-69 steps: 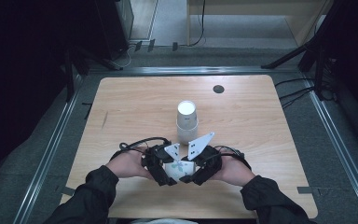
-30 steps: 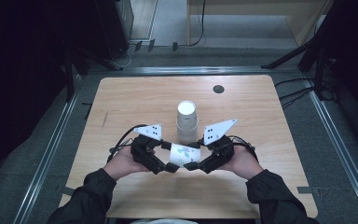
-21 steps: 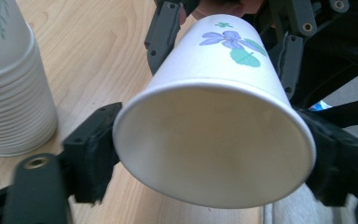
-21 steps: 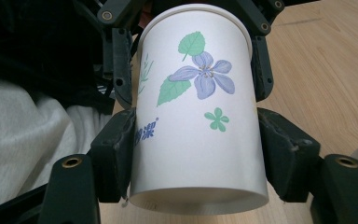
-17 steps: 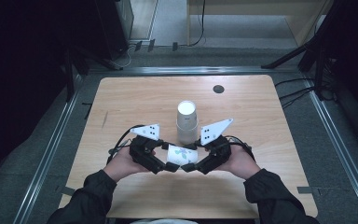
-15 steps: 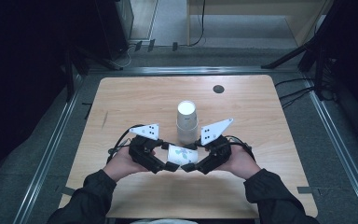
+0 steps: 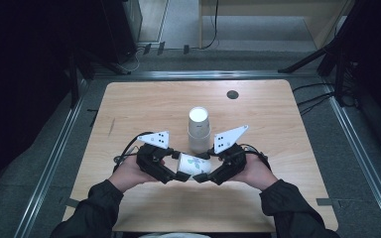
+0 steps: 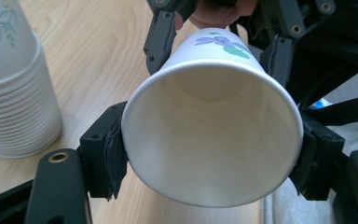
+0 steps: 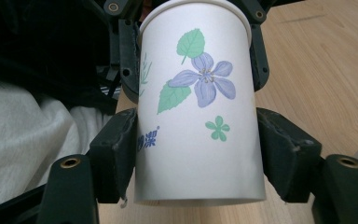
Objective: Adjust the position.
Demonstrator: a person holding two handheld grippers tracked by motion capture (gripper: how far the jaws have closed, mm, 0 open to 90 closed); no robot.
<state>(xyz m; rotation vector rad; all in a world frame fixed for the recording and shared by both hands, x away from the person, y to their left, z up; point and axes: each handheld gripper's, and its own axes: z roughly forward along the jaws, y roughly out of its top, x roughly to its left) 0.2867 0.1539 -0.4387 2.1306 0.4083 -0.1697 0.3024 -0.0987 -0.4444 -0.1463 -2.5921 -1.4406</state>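
A white paper cup [image 7: 194, 166] with a purple flower print lies level above the table, held between both hands. My left gripper [image 7: 178, 174] has just been closing, and its pads [image 8: 114, 156] now press on the cup [image 8: 212, 135] at its open rim. My right gripper [image 7: 202, 176] sits at the base end. Its jaws have just been opening and stand open, with the pads [image 9: 119, 154] close beside the cup [image 9: 200, 116]. In the right gripper view the left gripper's fingers [image 9: 128, 56] reach around the far rim.
A stack of upside-down paper cups [image 7: 198, 130] stands on the wooden table [image 7: 144, 99] just beyond the grippers, and at the left as the stack [image 8: 14, 84]. A small dark round hole [image 7: 232, 94] lies at the back right. Metal rails border the table.
Since the earliest frame both hands have carried the cup away from the person, closer to the stack. Over the last second the hands and the cup have kept still.
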